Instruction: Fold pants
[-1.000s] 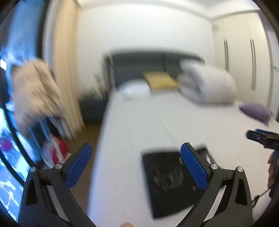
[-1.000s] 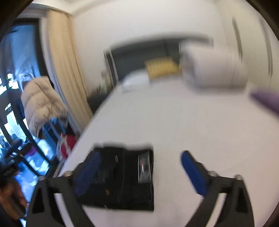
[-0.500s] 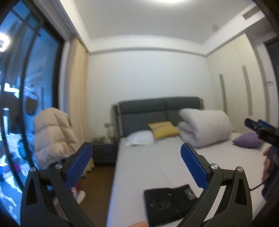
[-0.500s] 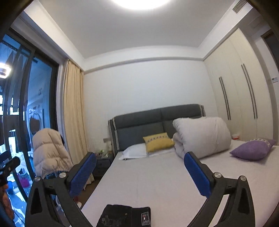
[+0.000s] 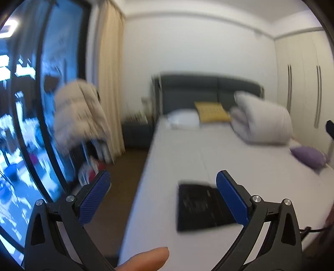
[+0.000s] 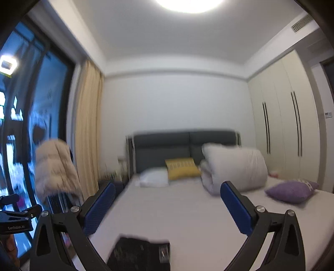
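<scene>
Both my grippers hang over the bed, jaws spread wide, holding nothing.

The folded black pants (image 5: 198, 206) lie flat on the white bed (image 5: 187, 150) near its foot edge, below my left gripper (image 5: 165, 196) and right gripper (image 6: 167, 208), touching neither.

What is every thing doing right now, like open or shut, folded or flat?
Left gripper: open, holding nothing.
Right gripper: open, holding nothing.
Black folded pants: folded into a flat rectangle, lying on the bed near its foot.
White duvet: rolled into a bundle by the headboard.
Beige curtain: drawn aside, beside the window.
Cream wardrobe doors: shut.
Beige puffer jacket: hanging by the window.
Ceiling light: on.
</scene>
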{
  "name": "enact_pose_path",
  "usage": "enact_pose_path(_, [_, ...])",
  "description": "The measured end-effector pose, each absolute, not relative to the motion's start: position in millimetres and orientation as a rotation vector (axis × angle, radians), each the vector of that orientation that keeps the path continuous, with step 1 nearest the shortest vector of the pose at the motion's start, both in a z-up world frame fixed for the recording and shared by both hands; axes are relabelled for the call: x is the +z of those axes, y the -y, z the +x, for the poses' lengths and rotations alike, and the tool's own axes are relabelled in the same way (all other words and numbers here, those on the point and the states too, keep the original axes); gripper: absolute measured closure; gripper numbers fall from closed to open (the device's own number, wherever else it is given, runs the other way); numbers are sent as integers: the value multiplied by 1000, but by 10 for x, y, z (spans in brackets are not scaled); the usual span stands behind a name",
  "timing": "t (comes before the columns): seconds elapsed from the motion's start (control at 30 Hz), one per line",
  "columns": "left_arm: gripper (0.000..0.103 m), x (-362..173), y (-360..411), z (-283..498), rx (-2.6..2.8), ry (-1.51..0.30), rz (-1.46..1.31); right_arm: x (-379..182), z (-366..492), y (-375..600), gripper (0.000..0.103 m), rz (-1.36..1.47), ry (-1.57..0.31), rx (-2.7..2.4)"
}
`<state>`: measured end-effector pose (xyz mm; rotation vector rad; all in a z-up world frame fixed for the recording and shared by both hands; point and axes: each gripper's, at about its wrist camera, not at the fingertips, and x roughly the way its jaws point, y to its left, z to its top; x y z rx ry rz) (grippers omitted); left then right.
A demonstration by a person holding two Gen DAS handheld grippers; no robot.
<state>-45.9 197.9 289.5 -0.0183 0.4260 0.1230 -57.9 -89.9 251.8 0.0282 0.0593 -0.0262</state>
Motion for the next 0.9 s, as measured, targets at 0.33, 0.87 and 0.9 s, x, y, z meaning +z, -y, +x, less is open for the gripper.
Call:
enact_pose_path(0.33, [0, 1696, -1794, 205, 115, -743, -14, 1707, -179, 762, 0, 57, -468, -61])
enact_pose_path(0.87, [0, 980, -1744, 611, 107, -826, -36, 1267, -75, 596, 0, 28, -646, -74])
enact_pose_path(0.9, [0, 1010, -1751, 581, 108, -826, -36, 1253, -75, 593, 0, 29, -652, -72])
